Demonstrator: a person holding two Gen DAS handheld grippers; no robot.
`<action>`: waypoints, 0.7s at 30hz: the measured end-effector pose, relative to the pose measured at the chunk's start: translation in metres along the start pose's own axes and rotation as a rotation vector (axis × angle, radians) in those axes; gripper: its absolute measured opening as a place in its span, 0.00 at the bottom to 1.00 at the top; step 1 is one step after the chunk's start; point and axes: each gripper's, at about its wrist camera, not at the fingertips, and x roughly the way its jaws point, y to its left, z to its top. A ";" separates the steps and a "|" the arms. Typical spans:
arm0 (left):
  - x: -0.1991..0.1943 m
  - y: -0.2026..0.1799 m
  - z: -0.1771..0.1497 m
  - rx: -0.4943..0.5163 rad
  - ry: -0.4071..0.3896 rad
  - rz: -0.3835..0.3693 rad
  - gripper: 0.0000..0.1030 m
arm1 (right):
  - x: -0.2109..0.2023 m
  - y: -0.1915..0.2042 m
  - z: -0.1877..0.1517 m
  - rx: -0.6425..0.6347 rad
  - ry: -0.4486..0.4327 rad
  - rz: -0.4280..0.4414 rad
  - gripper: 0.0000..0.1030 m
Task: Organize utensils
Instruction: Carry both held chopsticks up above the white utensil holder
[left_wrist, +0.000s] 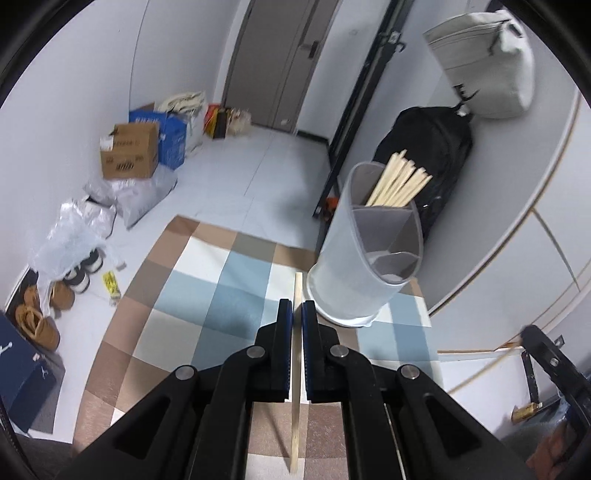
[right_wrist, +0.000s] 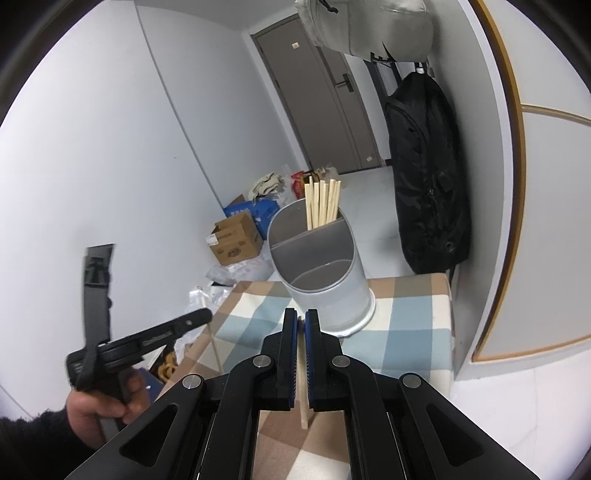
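Observation:
My left gripper (left_wrist: 296, 306) is shut on a single wooden chopstick (left_wrist: 297, 288), which runs lengthwise between the pads and pokes out past the tips. It hangs above the checked cloth (left_wrist: 221, 295), left of the grey divided utensil holder (left_wrist: 365, 258). A bundle of chopsticks (left_wrist: 400, 181) stands in the holder's back compartment; the front compartments look empty. My right gripper (right_wrist: 301, 315) is shut on another chopstick (right_wrist: 304, 410), just in front of the holder (right_wrist: 321, 266). In the right wrist view a hand (right_wrist: 99, 406) holds the left gripper (right_wrist: 205, 315) at the left.
A black backpack (right_wrist: 428, 177) and a grey bag (left_wrist: 484, 62) hang on the wall right of the holder. On the floor to the left lie a cardboard box (left_wrist: 129, 151), plastic bags (left_wrist: 74, 229) and shoes (left_wrist: 37, 321). The table's edge drops off behind the holder.

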 end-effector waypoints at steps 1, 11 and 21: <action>-0.004 -0.001 0.000 0.006 -0.010 -0.006 0.01 | 0.000 0.002 0.000 -0.007 -0.002 -0.004 0.03; -0.038 -0.013 0.006 0.078 -0.102 -0.053 0.01 | -0.006 0.020 0.007 -0.045 -0.025 -0.041 0.03; -0.059 -0.022 0.026 0.107 -0.159 -0.105 0.01 | -0.016 0.034 0.031 -0.021 -0.047 -0.044 0.03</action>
